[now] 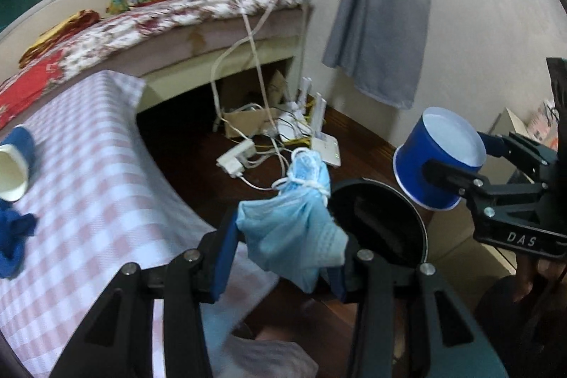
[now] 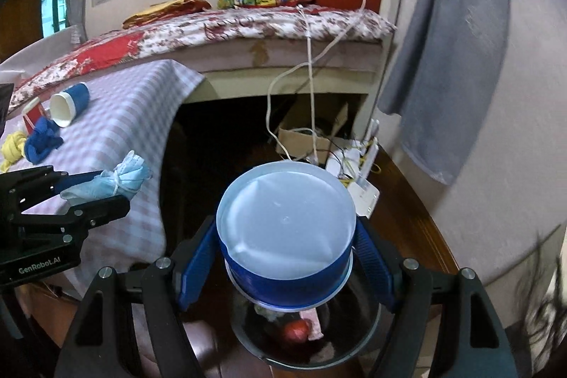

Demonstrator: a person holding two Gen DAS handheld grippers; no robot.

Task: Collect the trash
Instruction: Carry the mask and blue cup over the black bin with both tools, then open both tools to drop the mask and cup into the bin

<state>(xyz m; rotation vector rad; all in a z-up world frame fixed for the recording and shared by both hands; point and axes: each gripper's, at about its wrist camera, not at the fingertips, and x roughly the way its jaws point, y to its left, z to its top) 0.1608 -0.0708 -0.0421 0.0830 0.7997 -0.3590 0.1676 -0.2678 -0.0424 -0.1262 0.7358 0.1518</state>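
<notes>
My left gripper (image 1: 283, 268) is shut on a bundled light-blue face mask (image 1: 294, 229), held over the near rim of a dark round bin (image 1: 418, 225) on the floor. My right gripper (image 2: 287, 266) is shut on an upside-down blue paper cup (image 2: 283, 236), its white base towards the camera, directly above the same bin (image 2: 255, 348), which holds red and pale scraps. From the left wrist view the cup (image 1: 437, 162) and right gripper (image 1: 457, 165) hang right of the bin. The mask (image 2: 117, 179) and left gripper (image 2: 95, 188) show at left in the right wrist view.
A table with a pink checked cloth (image 1: 92, 183) carries another blue cup (image 1: 14, 162) lying on its side and a crumpled blue rag (image 1: 14, 236). Beyond are a bed (image 2: 248, 27), tangled cables and a cardboard box (image 1: 248, 123) on the floor, and a grey curtain (image 1: 382, 16).
</notes>
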